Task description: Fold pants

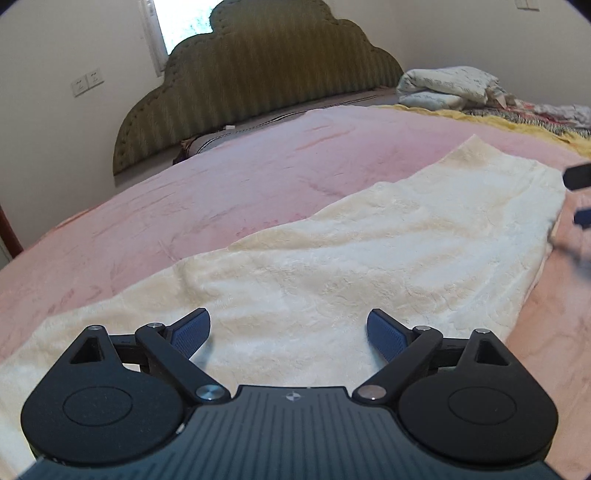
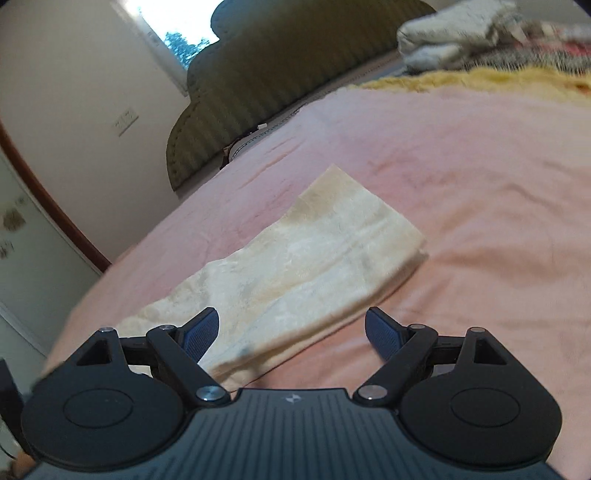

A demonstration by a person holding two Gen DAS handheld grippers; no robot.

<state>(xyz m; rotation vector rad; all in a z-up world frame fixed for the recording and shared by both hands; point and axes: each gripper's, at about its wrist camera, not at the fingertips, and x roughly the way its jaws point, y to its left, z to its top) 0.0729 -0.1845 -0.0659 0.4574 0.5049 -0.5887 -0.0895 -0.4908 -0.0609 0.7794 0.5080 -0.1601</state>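
**Cream pants flat on the pink bed, both grippers open**

The cream fleece pants (image 1: 369,251) lie spread on the pink blanket (image 1: 184,192) that covers the bed, running from the near left toward the far right in the left wrist view. The left gripper (image 1: 288,332) hovers over the near end of the fabric with its jaws spread wide and nothing between them; its blue pads (image 1: 192,332) stand well apart. At the right edge of that view a dark, blurred shape — probably the right gripper's fingertips — sits just beside the far end of the pants.

In the right wrist view the right gripper (image 2: 291,332) is also wide open and empty, low over the near edge of the pants (image 2: 303,258), which lie folded lengthwise into a narrow strip. Far behind stand the olive scalloped headboard (image 1: 258,88), a window (image 1: 184,22) and, at the far right, a pile of bedding (image 1: 450,86) beside a yellow blanket (image 2: 480,83).
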